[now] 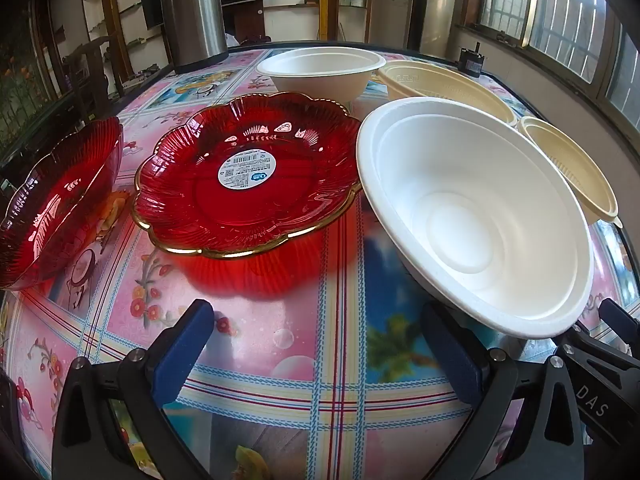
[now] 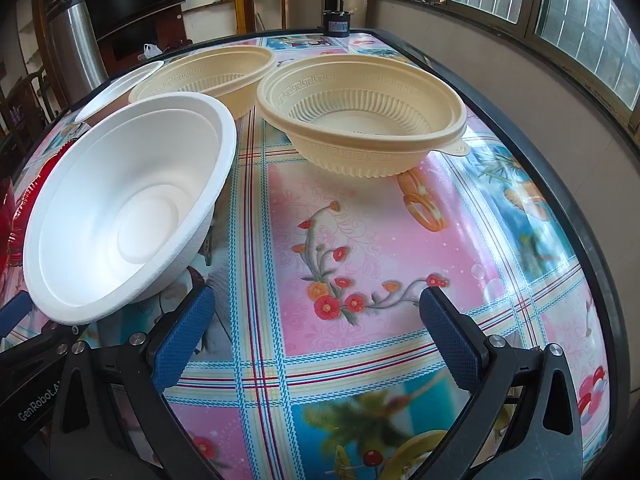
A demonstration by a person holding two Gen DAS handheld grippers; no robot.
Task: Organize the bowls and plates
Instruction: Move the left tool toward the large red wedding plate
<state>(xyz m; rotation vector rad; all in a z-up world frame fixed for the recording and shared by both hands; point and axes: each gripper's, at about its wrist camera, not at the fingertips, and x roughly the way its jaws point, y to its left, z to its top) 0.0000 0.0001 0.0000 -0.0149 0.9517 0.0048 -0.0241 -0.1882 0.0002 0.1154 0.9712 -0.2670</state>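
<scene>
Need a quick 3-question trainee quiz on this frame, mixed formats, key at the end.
1. True or false: the left gripper holds the near white bowl.
2. How many red glass plates show in the left wrist view?
3. Which plate carries a round sticker? A) the centre red plate B) the red plate at the left edge

Key
1. False: both it and the right gripper stand open, empty, over the tablecloth.
2. Two.
3. A.

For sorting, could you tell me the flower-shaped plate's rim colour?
Gold, on the red plate; clearest in the left wrist view.
</scene>
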